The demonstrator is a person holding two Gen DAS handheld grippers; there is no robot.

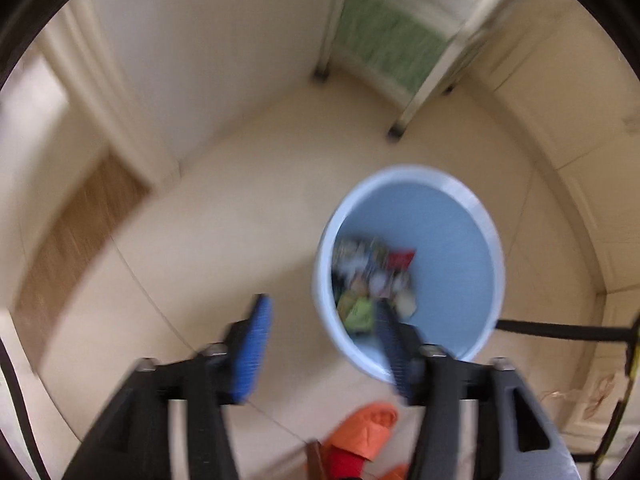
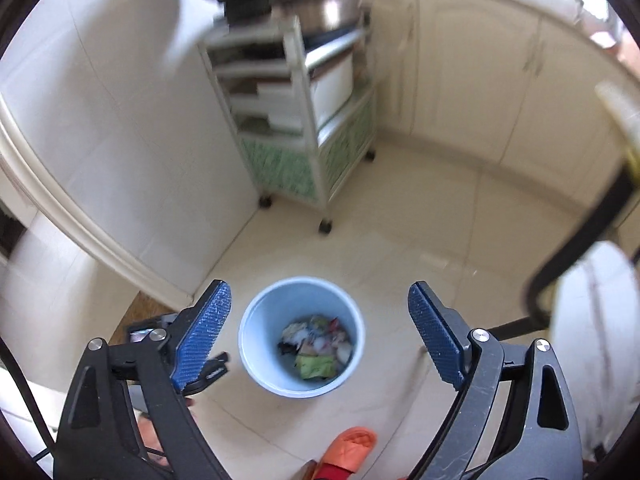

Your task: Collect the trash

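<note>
Now both my left gripper (image 1: 322, 332) and right gripper (image 2: 320, 336) hang with jaws spread wide, gripping nothing, above the blue bin (image 2: 256, 344) holding crumpled wrappers (image 2: 316, 346).

We carry 2 black-framed grippers: the left gripper (image 1: 322, 326) and right gripper (image 2: 320, 334) each have 2 blue ridged pads (image 2: 206, 332), silver screws (image 2: 479, 335), and our orange slipper (image 2: 348, 450) shows below.
</note>
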